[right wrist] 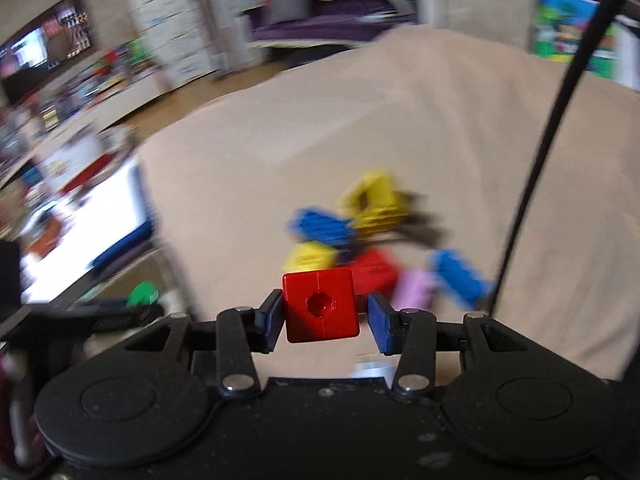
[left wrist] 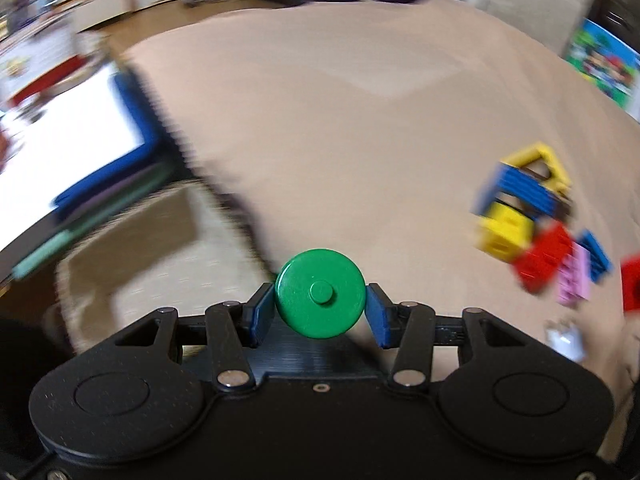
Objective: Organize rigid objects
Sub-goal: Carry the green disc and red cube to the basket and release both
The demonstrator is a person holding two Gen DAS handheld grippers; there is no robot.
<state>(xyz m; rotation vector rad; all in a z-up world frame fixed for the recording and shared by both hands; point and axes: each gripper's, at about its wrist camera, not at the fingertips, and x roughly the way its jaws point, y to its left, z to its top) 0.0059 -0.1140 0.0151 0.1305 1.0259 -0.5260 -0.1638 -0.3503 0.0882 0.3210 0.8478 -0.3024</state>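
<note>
**Both claws carry one piece each, away from the pile**

The left claw is closed on a green disc, pinched at its two opposite edges, probably so that the round piece cannot slip. The right claw grips a red cube by its flat sides. Each piece sits between the pads, above the beige cloth. The pile of bricks lies just behind the cube. It seems both pieces go toward the blue-edged tray at the left.

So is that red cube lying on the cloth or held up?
Held up: the red cube sits between the right gripper pads, above the beige cloth.
</note>
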